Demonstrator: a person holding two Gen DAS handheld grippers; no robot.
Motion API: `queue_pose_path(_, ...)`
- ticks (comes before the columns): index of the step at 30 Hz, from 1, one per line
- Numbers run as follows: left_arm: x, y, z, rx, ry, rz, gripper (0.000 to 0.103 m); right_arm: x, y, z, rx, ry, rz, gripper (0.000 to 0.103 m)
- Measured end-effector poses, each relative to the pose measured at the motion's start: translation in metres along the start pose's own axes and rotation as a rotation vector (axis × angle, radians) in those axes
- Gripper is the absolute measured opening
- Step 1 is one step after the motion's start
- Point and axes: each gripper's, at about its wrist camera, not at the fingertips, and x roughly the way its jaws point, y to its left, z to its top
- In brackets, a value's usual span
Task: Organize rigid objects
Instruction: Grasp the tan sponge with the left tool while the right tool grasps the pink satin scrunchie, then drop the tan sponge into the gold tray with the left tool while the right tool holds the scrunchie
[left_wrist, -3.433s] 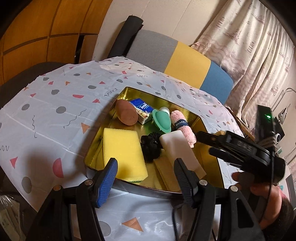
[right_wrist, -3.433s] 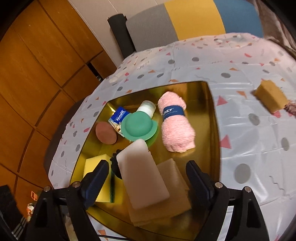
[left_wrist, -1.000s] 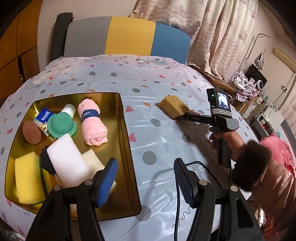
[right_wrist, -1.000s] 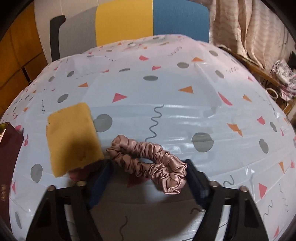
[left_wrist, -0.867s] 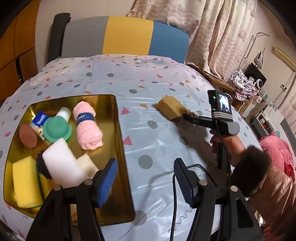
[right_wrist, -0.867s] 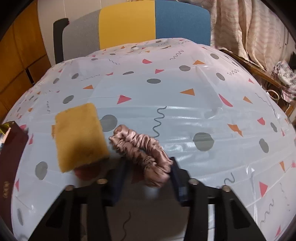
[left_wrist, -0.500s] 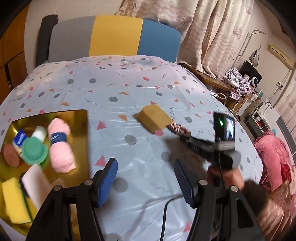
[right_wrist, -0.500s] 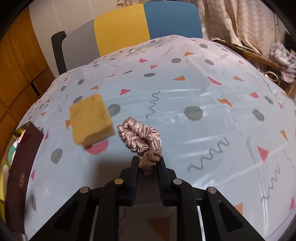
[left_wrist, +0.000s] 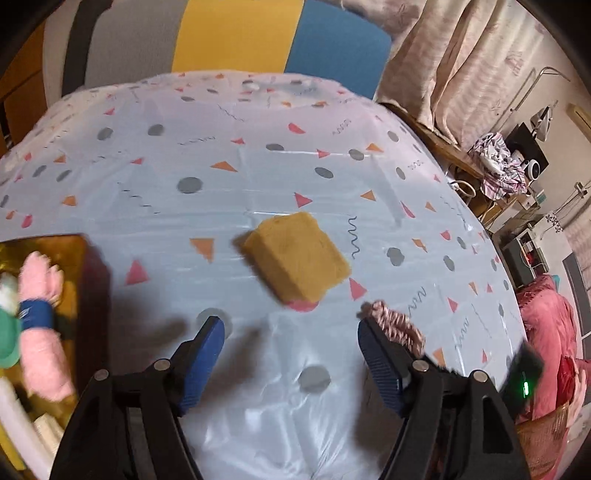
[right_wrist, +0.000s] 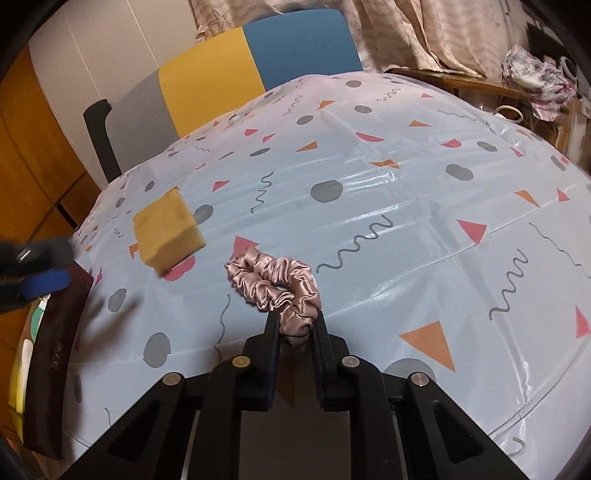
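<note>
Right gripper (right_wrist: 294, 325): pinching the pink scrunchie (right_wrist: 275, 286), lower centre of frame.
Left gripper (left_wrist: 290, 354): spread, just widened, empty; sponge (left_wrist: 297, 256) above it.

Two hand-held black grippers with blue finger pads

The left gripper (left_wrist: 290, 354) has black angular plastic arms, each with round silver screws along its top, and long blue ribbed pads on the inner sides of the fingers. The right gripper (right_wrist: 294, 326) has the same black frame and four silver screws in a row; its pads look dark blue. On its body, in the left wrist view, a small green light glows.
</note>
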Motion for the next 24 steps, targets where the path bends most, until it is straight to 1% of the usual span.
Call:
queue_pose_path(1,0.009,-0.003,0.005,-0.003,0.004,0.011,0.076,0.000,0.002,-0.001,-0.009,-0.005,-0.009,0.016)
queue_pose_path(4,0.033,-0.009,0.019,-0.021,0.019,0.048,0.083,0.000,0.004,-0.002,-0.022,-0.013,-0.020,0.016)
queue_pose_path(6,0.047,-0.013,0.026,-0.032,0.030,0.061,0.084,0.000,0.001,-0.003,-0.015,-0.018,-0.012,0.016)
queue_pose_path(8,0.060,-0.017,0.032,-0.033,0.039,0.092,0.085,-0.001,-0.001,-0.003,-0.006,-0.021,-0.001,0.016)
queue_pose_path(10,0.069,-0.018,0.039,-0.041,0.015,0.131,0.086,-0.001,-0.003,-0.004,0.002,-0.024,0.006,0.016)
queue_pose_path(12,0.073,-0.017,0.044,-0.048,-0.014,0.138,0.088,-0.001,-0.003,-0.004,0.008,-0.026,0.011,0.015)
queue_pose_path(13,0.076,-0.018,0.047,-0.043,-0.022,0.141,0.090,-0.001,-0.003,-0.004,0.010,-0.027,0.012,0.015)
queue_pose_path(16,0.091,-0.021,0.047,0.017,-0.004,0.208,0.091,-0.001,-0.004,-0.004,0.018,-0.030,0.019,0.015)
queue_pose_path(17,0.095,-0.020,0.046,0.036,-0.001,0.200,0.091,-0.001,-0.005,-0.004,0.020,-0.030,0.020,0.015)
queue_pose_path(19,0.096,-0.018,0.042,0.051,-0.012,0.161,0.091,-0.001,-0.005,-0.005,0.022,-0.032,0.022,0.015)
queue_pose_path(21,0.095,-0.016,0.037,0.050,-0.008,0.139,0.091,-0.001,-0.005,-0.005,0.022,-0.032,0.022,0.015)
queue_pose_path(22,0.095,-0.014,0.035,0.041,0.001,0.114,0.089,-0.001,-0.005,-0.005,0.021,-0.033,0.020,0.015)
queue_pose_path(23,0.094,-0.012,0.033,0.028,0.008,0.088,0.082,-0.001,-0.005,-0.005,0.019,-0.032,0.019,0.015)
queue_pose_path(24,0.093,-0.011,0.031,0.016,0.013,0.066,0.078,-0.001,-0.004,-0.005,0.018,-0.033,0.017,0.015)
